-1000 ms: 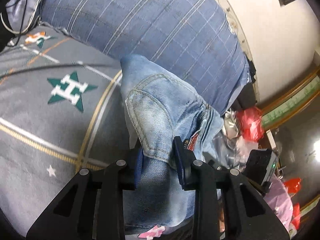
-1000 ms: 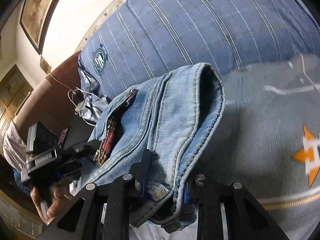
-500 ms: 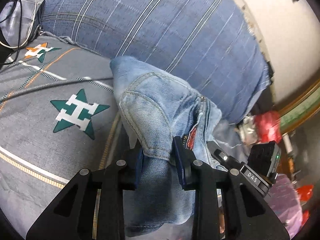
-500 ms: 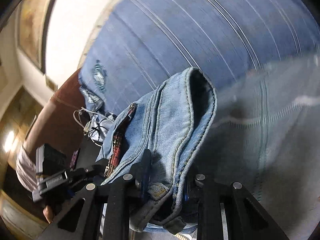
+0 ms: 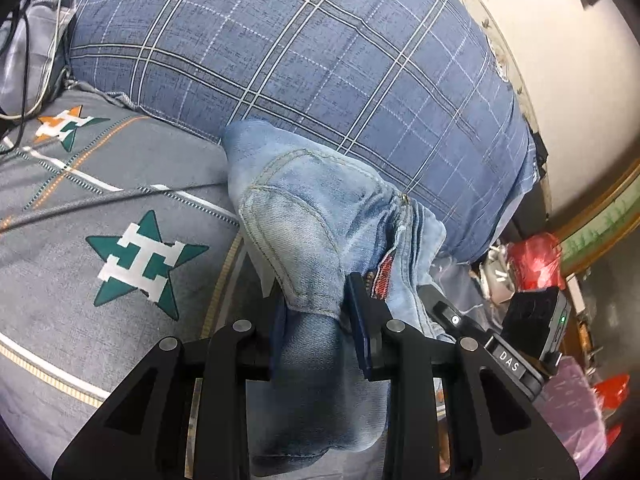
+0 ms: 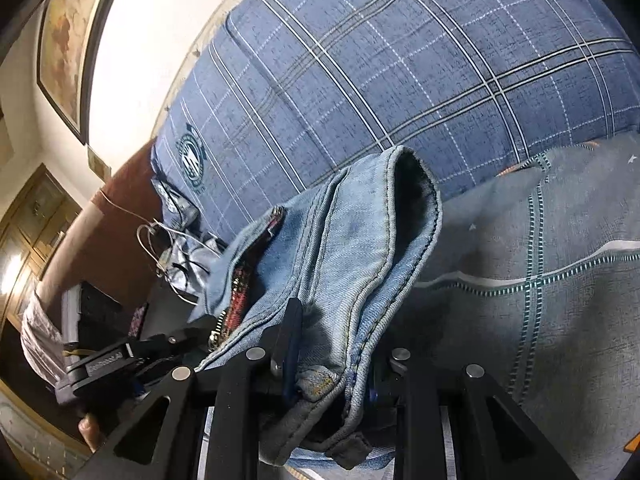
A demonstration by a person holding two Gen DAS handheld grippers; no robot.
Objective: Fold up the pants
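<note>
While both claws clamp the same garment, it hangs over the bed in front of the big pillow.
Jeans point(image 5: 308, 216): light blue denim, bunched and lifted, stretched between the two claws just in front of the pillow; a back pocket faces the left camera, the waistband and open zipper with red plaid lining face the right camera point(image 6: 344, 248).
Left gripper point(image 5: 314, 320): jaws narrowed onto a thick fold of the jeans at the pocket's lower edge, pads pressing denim on both sides.
Right gripper point(image 6: 328, 356): jaws narrowed onto the waistband edge, cloth pinched between the pads.
Pillow point(image 5: 320, 60): blue plaid, directly behind the jeans.
Bedspread point(image 5: 80, 200): grey with green star emblems, below the pillow and under the jeans.
Red bag point(image 5: 532, 260): beyond the pillow's right end, off the bed.
</note>
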